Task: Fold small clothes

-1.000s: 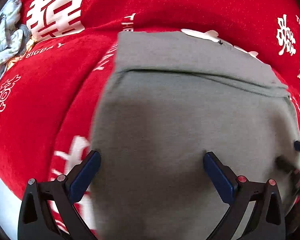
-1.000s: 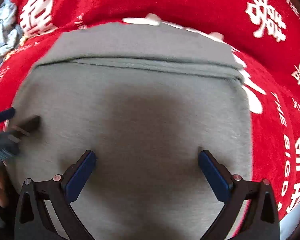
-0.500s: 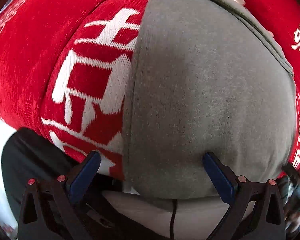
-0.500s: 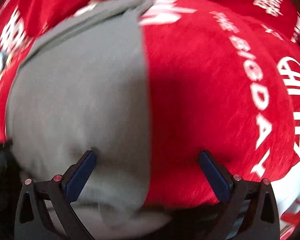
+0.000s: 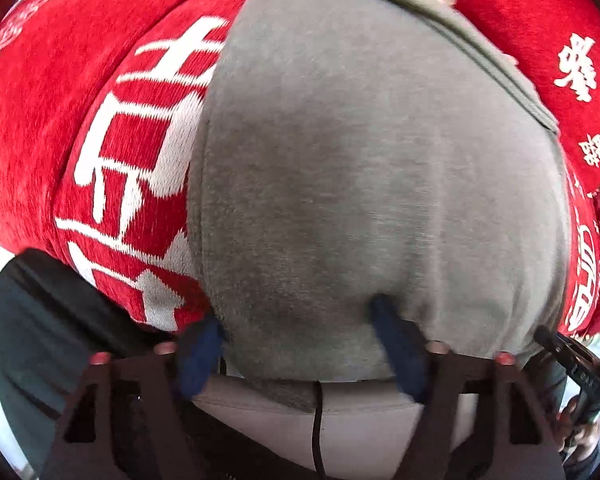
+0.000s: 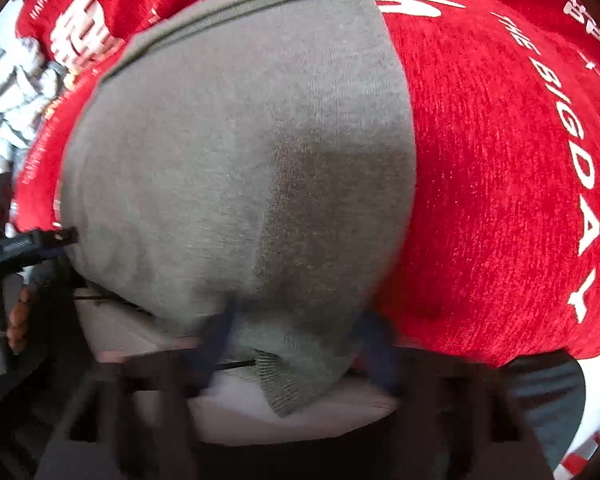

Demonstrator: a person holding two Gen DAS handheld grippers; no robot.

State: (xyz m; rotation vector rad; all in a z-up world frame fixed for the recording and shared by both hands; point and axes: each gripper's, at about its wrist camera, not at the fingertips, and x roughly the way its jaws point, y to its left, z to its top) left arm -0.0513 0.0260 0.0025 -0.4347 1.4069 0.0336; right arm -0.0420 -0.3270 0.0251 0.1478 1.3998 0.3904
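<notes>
A grey garment (image 5: 380,160) lies flat on a red cloth (image 5: 60,100) with white lettering, its folded band at the far end. My left gripper (image 5: 296,332) points down at the near left corner. Its jaws are closing with that corner between the blue pads, and the cloth there is still smooth. In the right wrist view the same garment (image 6: 240,140) fills the left half. My right gripper (image 6: 296,332), blurred, is closing on the near right corner. A vertical crease runs up the fabric from between its pads.
The red cloth (image 6: 500,160) ends at the near table edge, just under both grippers. A person's pale top (image 5: 340,420) and dark trousers (image 5: 32,340) are right behind that edge. A pile of light clothes (image 6: 16,100) lies at the far left.
Both grippers moved from over the garment's middle back to its near corners at the table edge. Their jaws, wide open before, have narrowed around the fabric.
</notes>
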